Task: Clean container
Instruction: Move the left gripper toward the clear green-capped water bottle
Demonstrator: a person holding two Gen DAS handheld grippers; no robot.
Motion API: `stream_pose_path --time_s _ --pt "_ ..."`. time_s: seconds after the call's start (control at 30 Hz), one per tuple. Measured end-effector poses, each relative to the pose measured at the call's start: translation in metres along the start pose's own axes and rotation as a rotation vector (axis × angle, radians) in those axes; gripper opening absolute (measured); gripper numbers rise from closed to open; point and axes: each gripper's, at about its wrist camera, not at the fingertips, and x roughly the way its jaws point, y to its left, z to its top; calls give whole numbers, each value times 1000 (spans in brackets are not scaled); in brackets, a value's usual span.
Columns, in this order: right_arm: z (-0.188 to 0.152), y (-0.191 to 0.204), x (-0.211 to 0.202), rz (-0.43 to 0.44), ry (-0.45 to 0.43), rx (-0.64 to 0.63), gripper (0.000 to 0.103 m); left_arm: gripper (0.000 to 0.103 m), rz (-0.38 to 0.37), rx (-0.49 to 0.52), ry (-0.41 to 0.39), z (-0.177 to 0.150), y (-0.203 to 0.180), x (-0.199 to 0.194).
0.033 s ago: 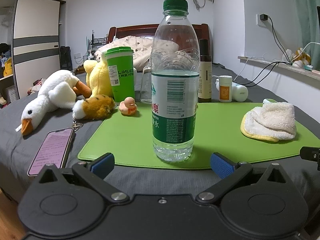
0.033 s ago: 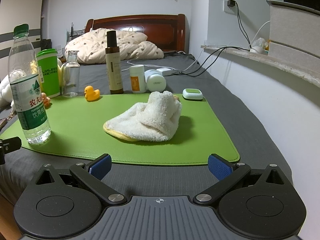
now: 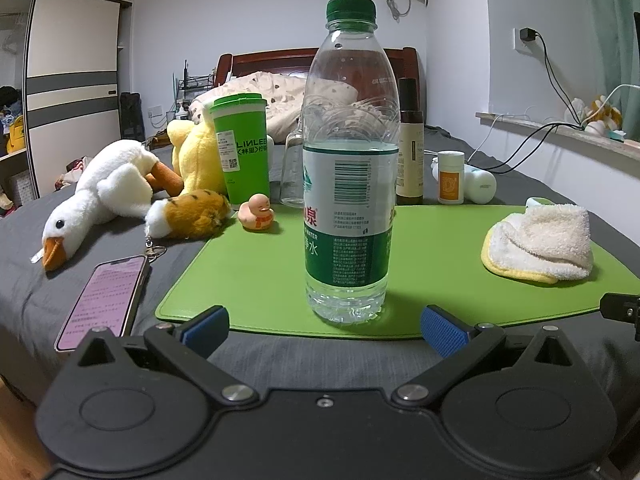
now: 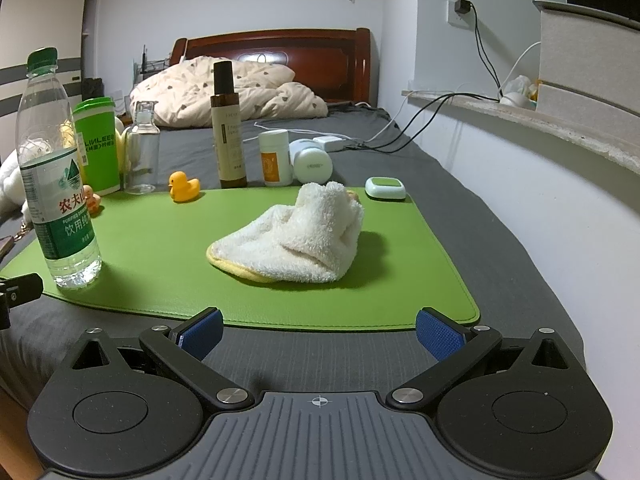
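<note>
A clear water bottle (image 3: 348, 184) with a green cap and green label stands upright, half full, on the near edge of a green mat (image 3: 440, 248). My left gripper (image 3: 324, 330) is open just in front of the bottle, not touching it. The bottle also shows at the left in the right wrist view (image 4: 56, 184). A crumpled white cloth (image 4: 292, 240) with a yellow edge lies on the mat (image 4: 160, 248). My right gripper (image 4: 318, 332) is open and empty in front of the cloth. An empty clear glass bottle (image 4: 141, 152) stands behind the mat.
A green cup (image 3: 242, 148), plush toys (image 3: 108, 188), a rubber duck (image 4: 183, 186), a brown bottle (image 4: 229, 128), white jars (image 4: 276, 158) and a small green-topped box (image 4: 385, 189) ring the mat. A phone (image 3: 102, 300) lies at left. A wall is at right.
</note>
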Motion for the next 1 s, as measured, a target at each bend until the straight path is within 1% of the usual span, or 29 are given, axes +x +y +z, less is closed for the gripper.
stream_pose_path --time_s 0.27,0.7,1.0 --pt "2 2 5 -1 -2 4 103 103 0 5 0 0 -3 1" --pt "-1 -1 1 -1 1 5 103 103 5 3 1 -1 -2 2" --pt "1 -1 0 -2 0 5 103 103 15 10 -35 3 -3 -3"
